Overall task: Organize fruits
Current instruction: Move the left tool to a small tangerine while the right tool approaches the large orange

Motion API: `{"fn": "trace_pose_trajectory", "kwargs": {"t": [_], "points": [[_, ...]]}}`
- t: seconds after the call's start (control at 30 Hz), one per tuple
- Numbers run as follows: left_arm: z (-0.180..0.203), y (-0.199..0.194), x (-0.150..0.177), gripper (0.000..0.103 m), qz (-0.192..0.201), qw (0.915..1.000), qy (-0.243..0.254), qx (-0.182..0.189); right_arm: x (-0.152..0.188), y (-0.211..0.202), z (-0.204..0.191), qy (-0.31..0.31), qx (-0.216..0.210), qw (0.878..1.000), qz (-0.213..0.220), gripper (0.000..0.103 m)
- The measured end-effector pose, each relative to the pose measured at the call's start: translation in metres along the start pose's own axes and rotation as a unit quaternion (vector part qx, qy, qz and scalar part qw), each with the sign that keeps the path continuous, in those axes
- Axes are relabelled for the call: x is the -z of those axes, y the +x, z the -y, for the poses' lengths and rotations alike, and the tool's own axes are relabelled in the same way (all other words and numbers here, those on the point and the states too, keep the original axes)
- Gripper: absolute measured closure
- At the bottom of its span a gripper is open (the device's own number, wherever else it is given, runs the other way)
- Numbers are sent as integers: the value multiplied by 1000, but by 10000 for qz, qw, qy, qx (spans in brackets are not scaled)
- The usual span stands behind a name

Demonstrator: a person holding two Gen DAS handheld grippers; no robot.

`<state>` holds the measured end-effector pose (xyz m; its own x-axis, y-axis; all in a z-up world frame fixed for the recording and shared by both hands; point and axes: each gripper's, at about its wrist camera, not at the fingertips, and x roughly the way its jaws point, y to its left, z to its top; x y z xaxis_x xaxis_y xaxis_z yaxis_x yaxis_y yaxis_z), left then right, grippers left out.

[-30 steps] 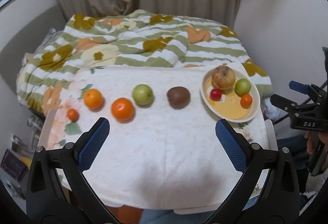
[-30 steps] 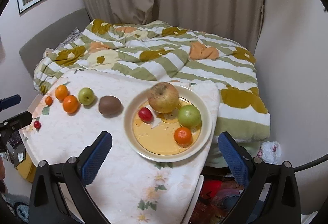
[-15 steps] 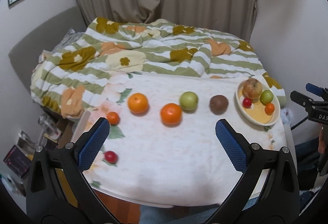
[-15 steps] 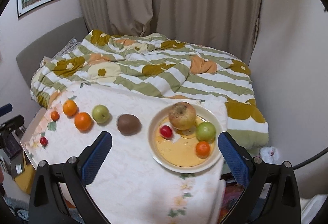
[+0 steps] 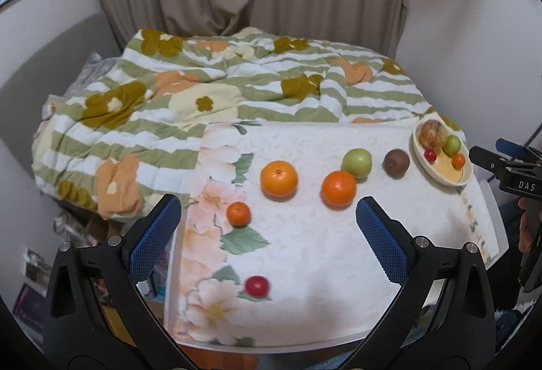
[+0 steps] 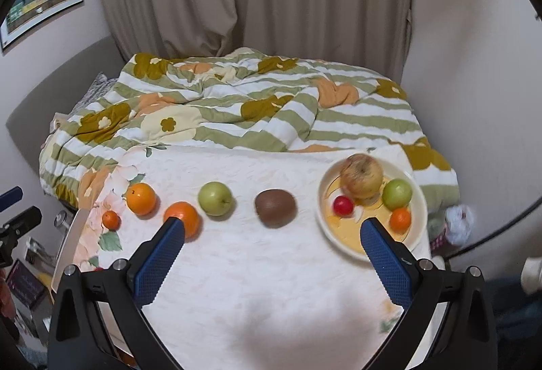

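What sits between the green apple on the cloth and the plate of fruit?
Only the brown kiwi lies between the green apple and the plate, clearest in the right wrist view.

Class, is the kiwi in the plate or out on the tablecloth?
Out. The kiwi lies on the tablecloth, left of the plate, apart from its rim.

The tablecloth [image 5: 305, 251] is white, with peach-and-cream flowers and green leaves along its left edge. On it lie two orange fruits [image 5: 278, 179], a pale green apple [image 5: 356, 161], a brown kiwi [image 5: 396, 162] and a small red fruit [image 5: 256, 285]; the plate [image 6: 325, 200] at the right edge is cream with a yellow centre. The quilt [image 6: 237, 105] behind has green and white stripes with mustard, orange and cream flowers.
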<state>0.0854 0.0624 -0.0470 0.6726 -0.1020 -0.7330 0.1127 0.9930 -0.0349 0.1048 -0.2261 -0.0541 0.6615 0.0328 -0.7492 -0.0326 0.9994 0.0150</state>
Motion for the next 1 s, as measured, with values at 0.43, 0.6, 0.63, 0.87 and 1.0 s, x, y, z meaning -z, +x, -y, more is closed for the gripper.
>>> {"fn": "trace_pose_trajectory", "kwargs": {"t": [0.43, 0.6, 0.63, 0.87, 1.0], "points": [[-67, 66, 3, 0, -411, 9969, 488, 455, 22, 37, -70, 505, 312, 9979, -250, 0], [-74, 100, 11, 0, -680, 9953, 439, 531, 29, 58, -86, 385, 191, 9985, -341, 0], [-75, 105, 12, 0, -736, 9949, 409, 553, 31, 63, -88, 364, 188, 9985, -371, 0], [-75, 145, 22, 6, -1056, 9921, 304, 598, 39, 101, -99, 367, 142, 9973, -622, 0], [-69, 163, 25, 11, -1151, 9908, 453, 542, 41, 116, -103, 267, 113, 9970, -712, 0]]}}
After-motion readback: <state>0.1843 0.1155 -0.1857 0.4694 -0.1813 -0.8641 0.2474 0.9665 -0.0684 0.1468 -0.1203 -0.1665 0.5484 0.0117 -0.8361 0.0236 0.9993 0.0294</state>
